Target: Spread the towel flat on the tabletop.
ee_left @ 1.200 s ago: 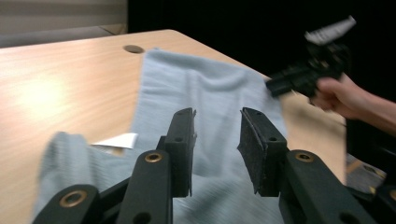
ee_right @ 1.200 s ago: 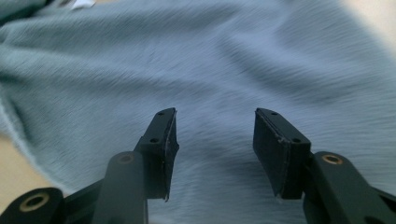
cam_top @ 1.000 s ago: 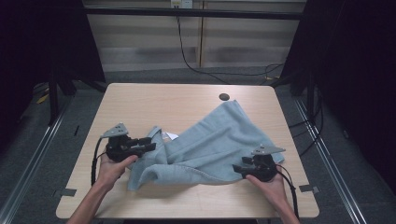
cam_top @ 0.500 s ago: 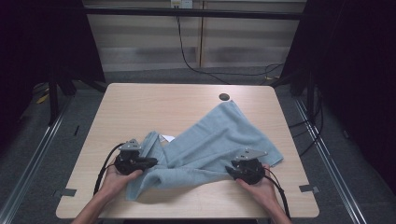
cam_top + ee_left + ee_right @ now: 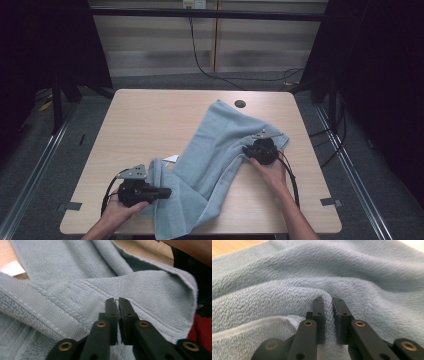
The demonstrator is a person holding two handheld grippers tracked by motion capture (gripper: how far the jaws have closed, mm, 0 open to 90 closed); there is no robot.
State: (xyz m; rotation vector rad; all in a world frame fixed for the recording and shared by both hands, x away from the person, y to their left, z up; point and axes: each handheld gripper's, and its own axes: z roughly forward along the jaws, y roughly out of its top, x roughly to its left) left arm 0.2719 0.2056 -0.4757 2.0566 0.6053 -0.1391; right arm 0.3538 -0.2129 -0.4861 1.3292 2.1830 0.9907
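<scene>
A light blue towel (image 5: pixel 220 150) lies rumpled in a diagonal band across the wooden table (image 5: pixel 150 120), from the far right to the near edge, where it hangs over. My left gripper (image 5: pixel 165 191) sits at the near left, shut on the towel's hemmed edge (image 5: pixel 75 302). In the left gripper view its jaws pinch a thin fold (image 5: pixel 116 300). My right gripper (image 5: pixel 246 150) is at the right side, shut on a fold of the towel (image 5: pixel 327 296), with pile bunched between the jaws.
A small white paper or tag (image 5: pixel 171 159) peeks out from under the towel near the middle. A dark round hole (image 5: pixel 240 104) sits in the table's far side. Bare table lies to the far left. Cables run on the floor behind.
The right gripper has moved away from the near edge toward the far right, pulling the towel with it. The left gripper slid toward the near left. The towel is now stretched narrower and hangs over the front.
</scene>
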